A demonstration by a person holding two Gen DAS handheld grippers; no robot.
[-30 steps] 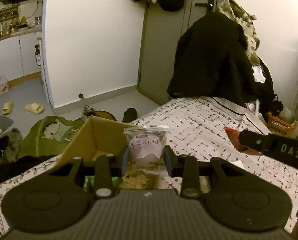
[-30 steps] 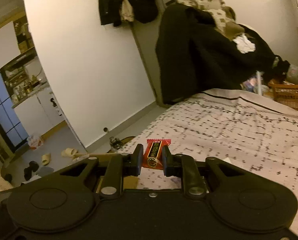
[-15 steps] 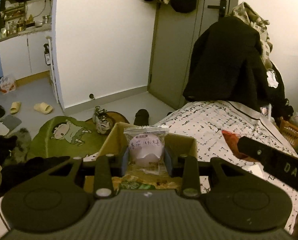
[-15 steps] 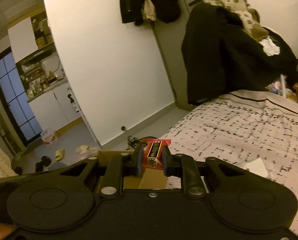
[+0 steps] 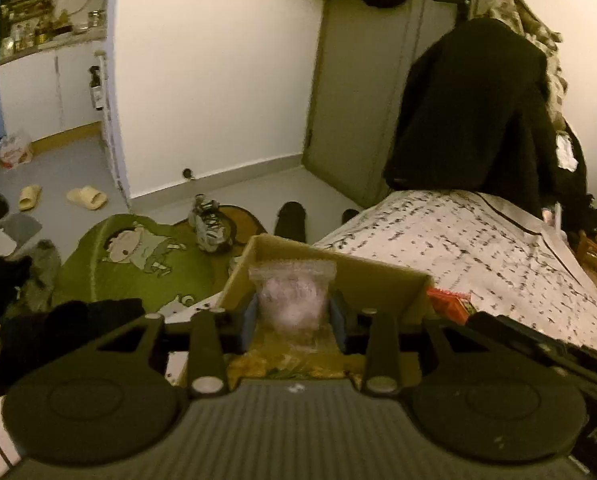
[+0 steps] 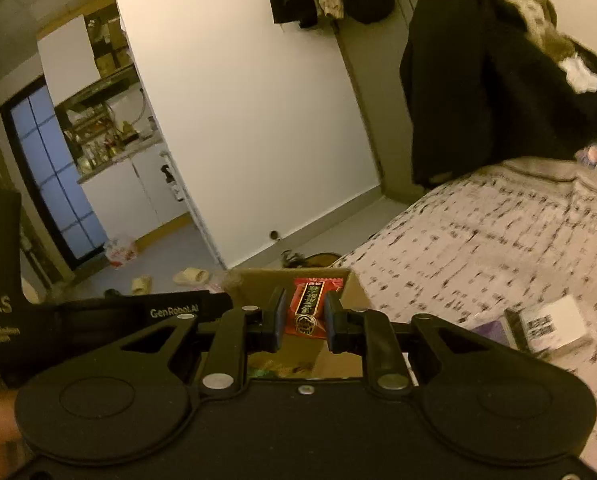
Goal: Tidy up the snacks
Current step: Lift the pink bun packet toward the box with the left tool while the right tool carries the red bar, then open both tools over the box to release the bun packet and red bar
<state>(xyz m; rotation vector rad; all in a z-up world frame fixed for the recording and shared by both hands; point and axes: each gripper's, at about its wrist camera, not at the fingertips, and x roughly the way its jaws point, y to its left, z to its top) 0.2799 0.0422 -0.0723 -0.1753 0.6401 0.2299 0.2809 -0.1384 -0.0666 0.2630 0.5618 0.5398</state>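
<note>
An open cardboard box sits at the bed's edge with yellowish snack packs inside. My left gripper hovers over it. Its jaws are opening, and the pink snack in a clear wrapper looks blurred and loose between the blue pads. My right gripper is shut on a small red snack packet, held over the same box. In the left wrist view that red packet shows just right of the box wall.
The bed has a patterned sheet, with a white and purple box lying on it. A black coat hangs at the bed's far end. A green rug, shoes and slippers lie on the floor.
Both grippers have moved toward the box and a little down, so it now lies right under them. The left jaws have widened slightly and the pink snack has blurred.
</note>
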